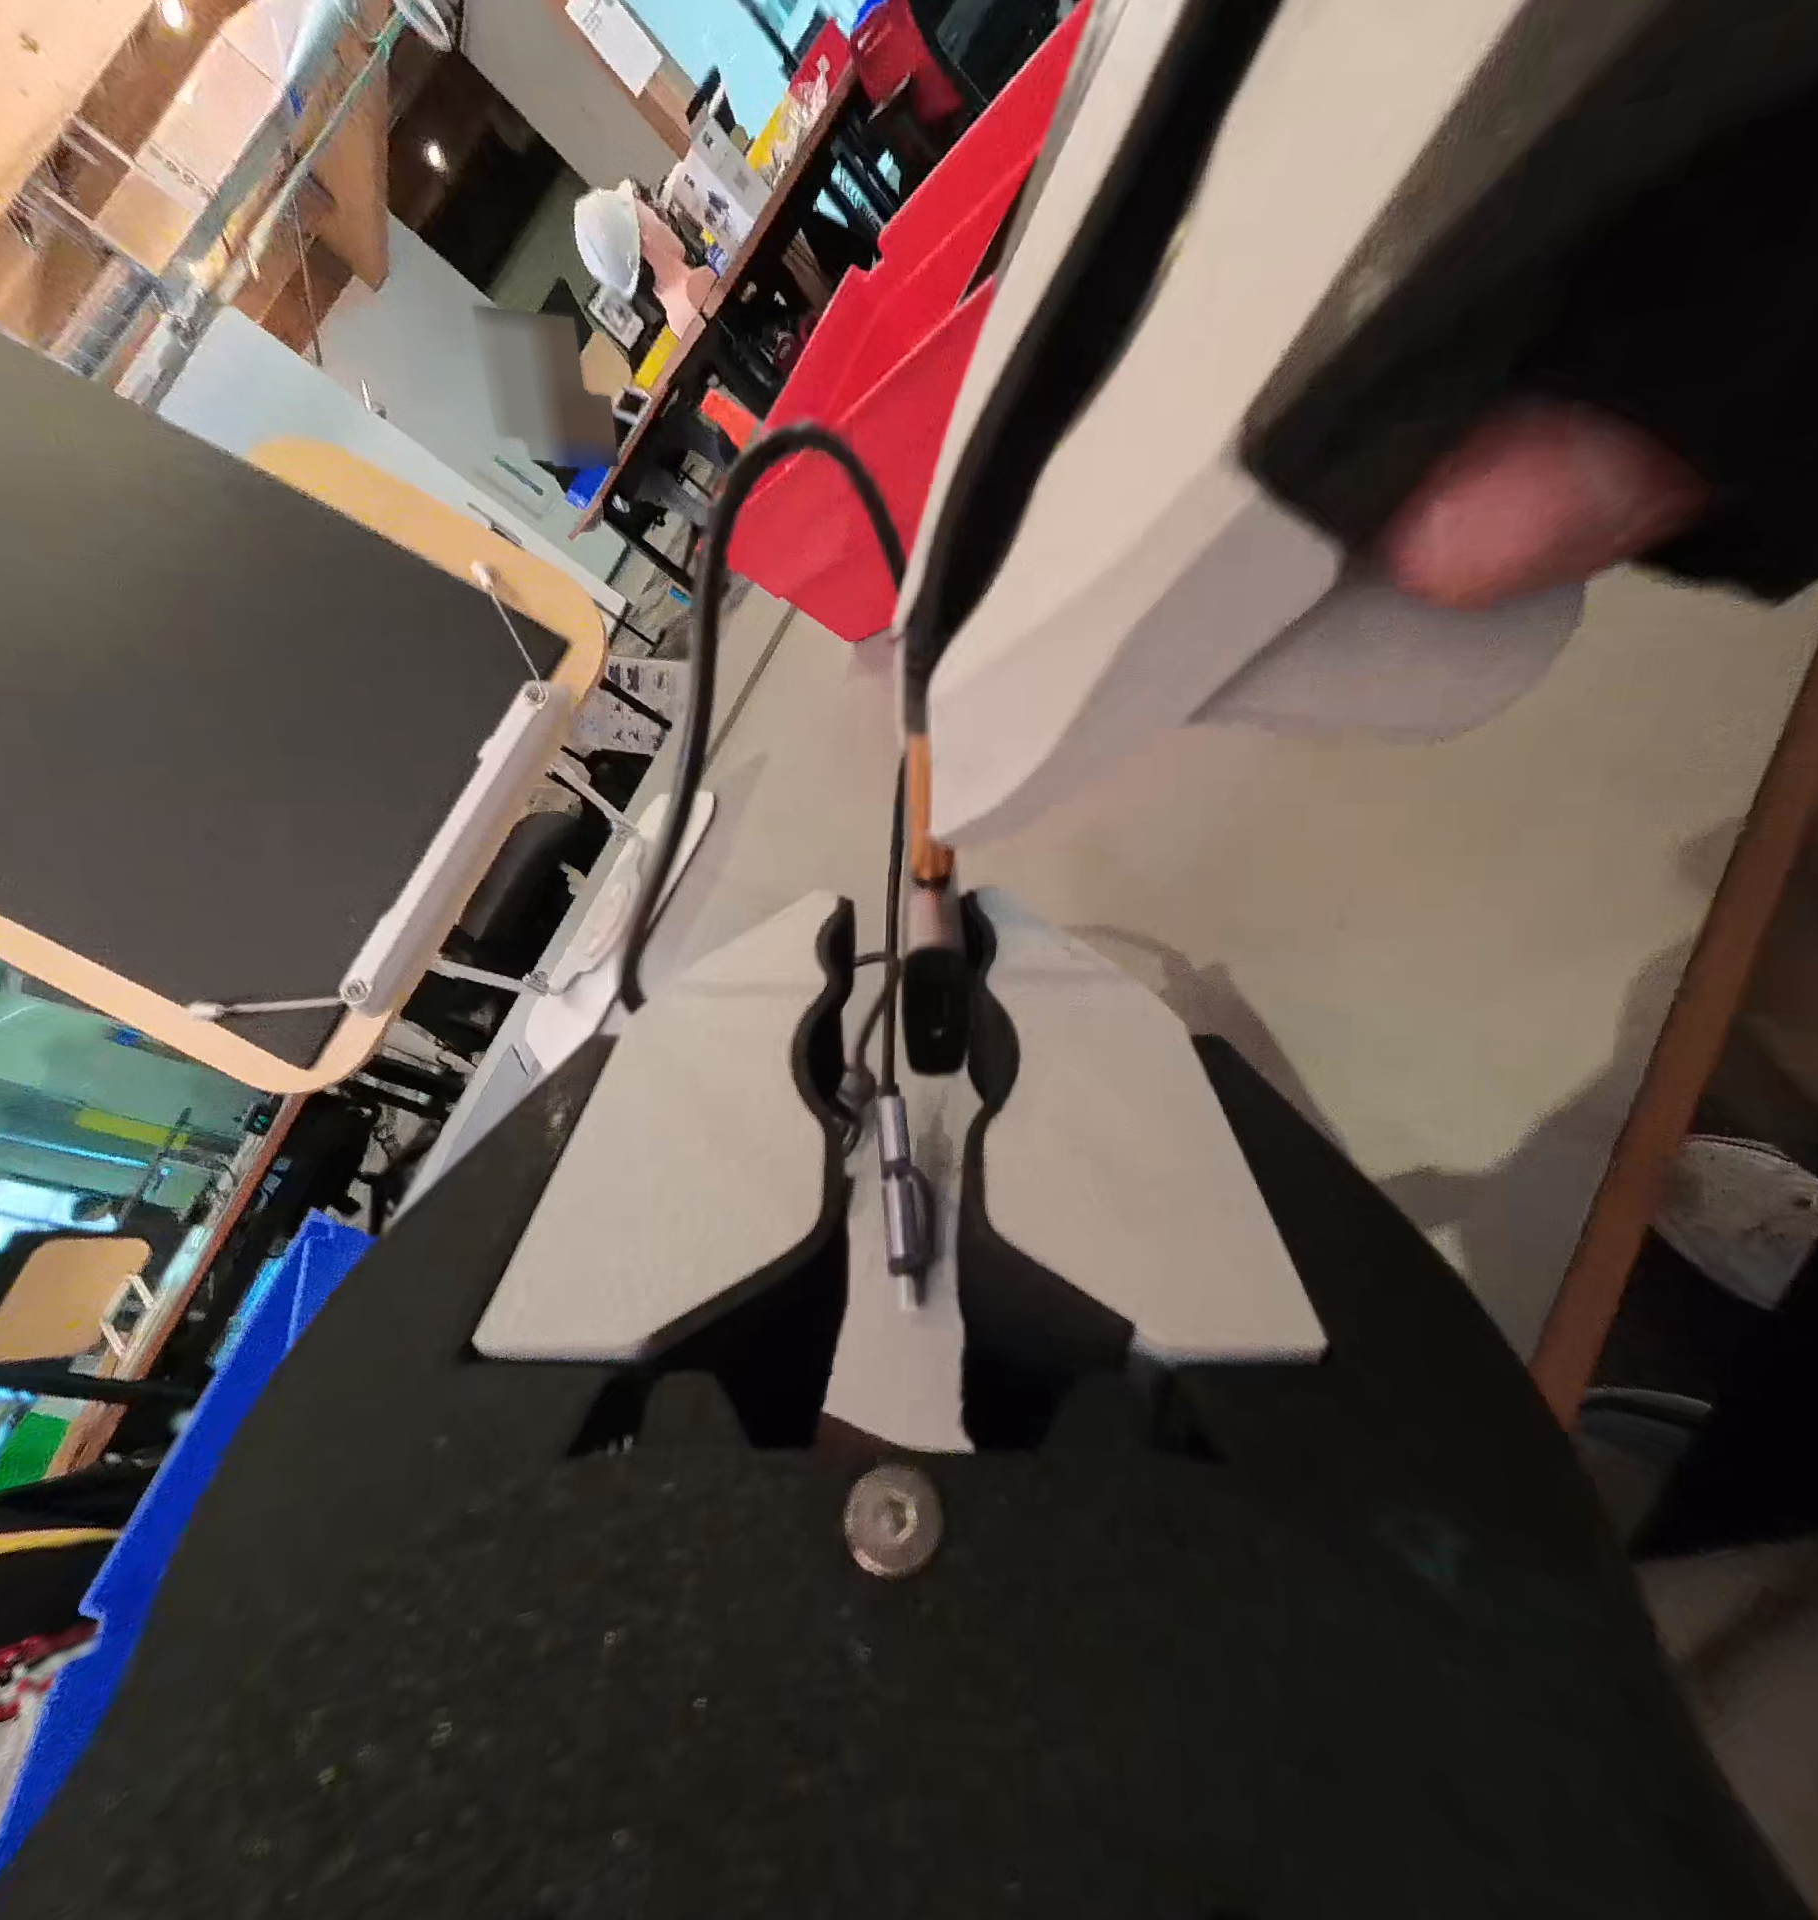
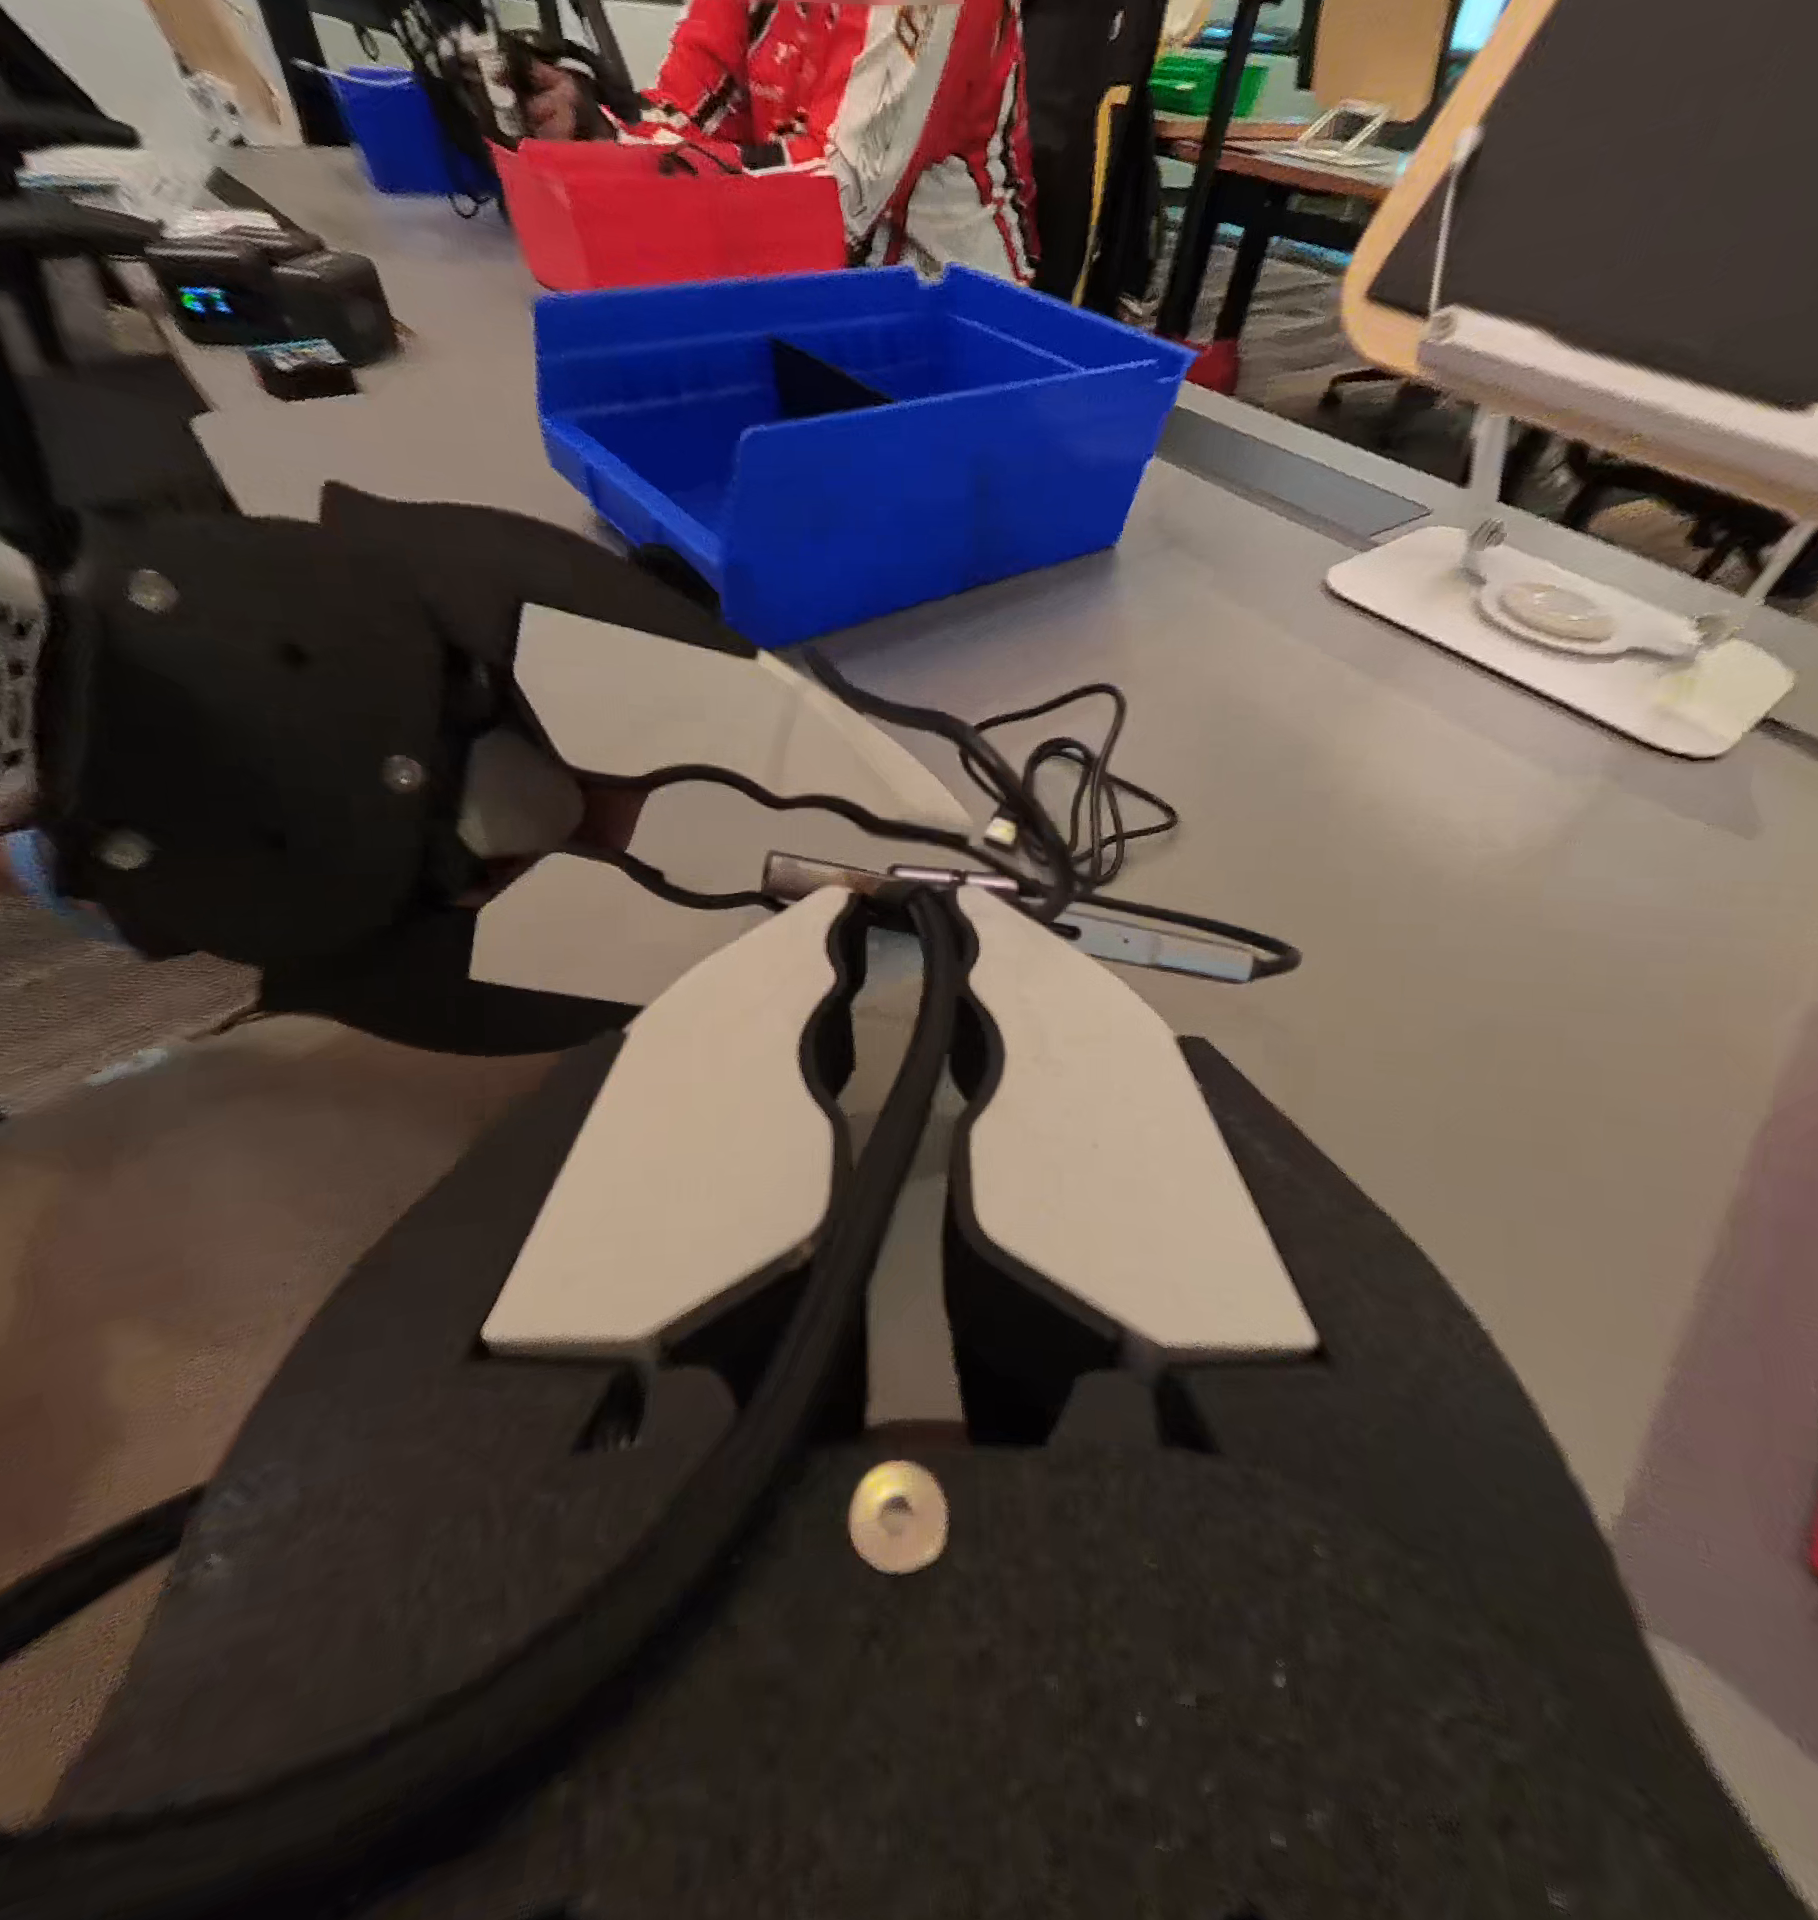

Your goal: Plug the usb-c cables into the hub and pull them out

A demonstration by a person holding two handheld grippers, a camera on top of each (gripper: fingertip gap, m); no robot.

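Black cable point(image 2: 884, 1132) runs up between the right gripper point(image 2: 905, 925) fingers, which pinch it at the tips, apparently to work its plug at the hub point(image 2: 811, 871). Left gripper point(image 2: 770, 852) clamps that slim grey hub by its near end, likely steadying it. Far behind, the blue bin point(image 2: 863, 499) looks empty apart from a divider.

Bright, even indoor light from overhead falls on the grey table point(image 2: 1456, 935), throwing soft shadows there; both wide-angle views bend at the edges; the background is soft; the hand point(image 1: 1539, 509) is smeared by motion blur.
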